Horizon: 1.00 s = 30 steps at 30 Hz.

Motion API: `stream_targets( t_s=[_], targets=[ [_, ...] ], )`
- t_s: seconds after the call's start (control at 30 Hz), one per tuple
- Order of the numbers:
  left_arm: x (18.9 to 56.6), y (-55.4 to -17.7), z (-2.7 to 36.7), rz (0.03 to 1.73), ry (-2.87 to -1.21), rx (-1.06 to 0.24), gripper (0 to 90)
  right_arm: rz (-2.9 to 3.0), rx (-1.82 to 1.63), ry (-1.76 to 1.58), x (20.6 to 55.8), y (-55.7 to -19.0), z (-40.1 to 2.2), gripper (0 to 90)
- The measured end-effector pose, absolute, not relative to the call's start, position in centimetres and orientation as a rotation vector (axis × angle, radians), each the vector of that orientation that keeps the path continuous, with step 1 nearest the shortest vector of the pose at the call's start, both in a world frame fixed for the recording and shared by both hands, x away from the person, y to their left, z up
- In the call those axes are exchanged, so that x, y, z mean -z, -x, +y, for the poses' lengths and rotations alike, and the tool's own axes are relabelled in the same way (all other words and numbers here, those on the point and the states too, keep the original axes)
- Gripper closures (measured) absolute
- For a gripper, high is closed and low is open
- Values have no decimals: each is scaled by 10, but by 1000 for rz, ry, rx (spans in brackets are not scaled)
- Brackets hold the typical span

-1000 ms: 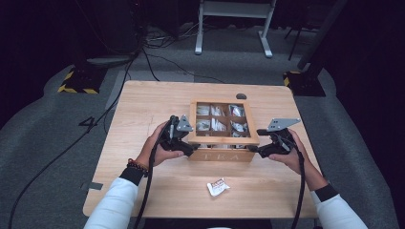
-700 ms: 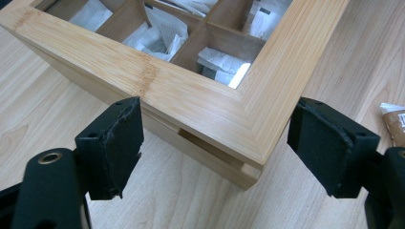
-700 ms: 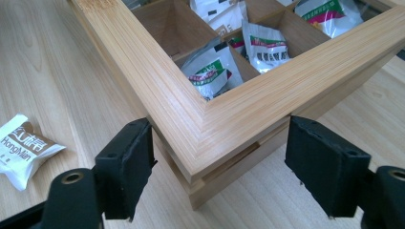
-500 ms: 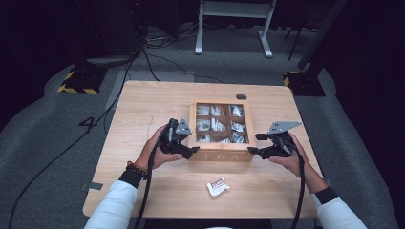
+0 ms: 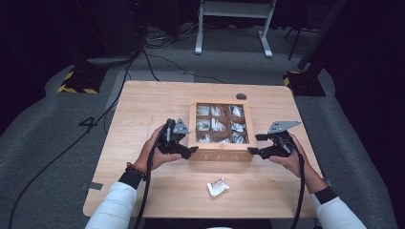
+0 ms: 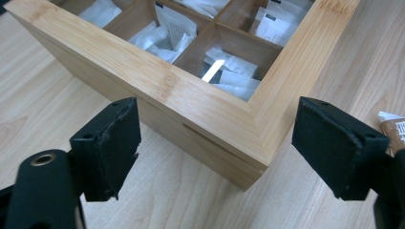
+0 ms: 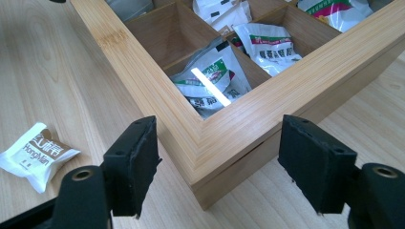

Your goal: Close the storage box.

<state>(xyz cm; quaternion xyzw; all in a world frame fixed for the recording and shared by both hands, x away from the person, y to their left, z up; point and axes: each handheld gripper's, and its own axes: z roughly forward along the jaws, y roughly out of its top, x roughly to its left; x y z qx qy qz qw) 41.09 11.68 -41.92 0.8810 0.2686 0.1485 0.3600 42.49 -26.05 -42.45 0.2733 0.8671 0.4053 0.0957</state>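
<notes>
On the light wooden table [image 5: 143,100], slightly right of centre, sits a bamboo tea box [image 5: 220,153] with a glass-paned lid divided into a grid of compartments; the letters TEA show on its near wall. Sachets lie in the compartments under the glass, white ones with green and red print among them.

At the box's near left corner, the left gripper [image 5: 189,151] is held by the person's left hand, its jaws spread to either side of the corner. Seen along the left gripper [image 6: 217,148] itself, both pads stand clear of the wood, with the corner between them and a thin seam visible under the lid. The jaws have just been opening a little.

At the near right corner, the right gripper [image 5: 254,144] mirrors this. Its own view of the right gripper [image 7: 217,164] shows the pads wide apart, the corner of the box between them and neither pad touching it.

Near the front edge of the table, well apart from the box, lies a loose white and brown sachet [image 5: 218,186], also seen at the left in the right gripper view [image 7: 36,153].
</notes>
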Motion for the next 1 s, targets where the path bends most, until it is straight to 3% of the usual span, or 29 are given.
stream_targets(
  t_s=[0.23, 1.0],
  targets=[
    [414, -398, 122, 677, -2270, -484, 188, 2518, -1198, -757, 415, -419, -262, 312],
    [415, -359, 161, 727, -2299, -627, 171, 2438, -1054, -655, 396, -391, -278, 264]
  ],
)
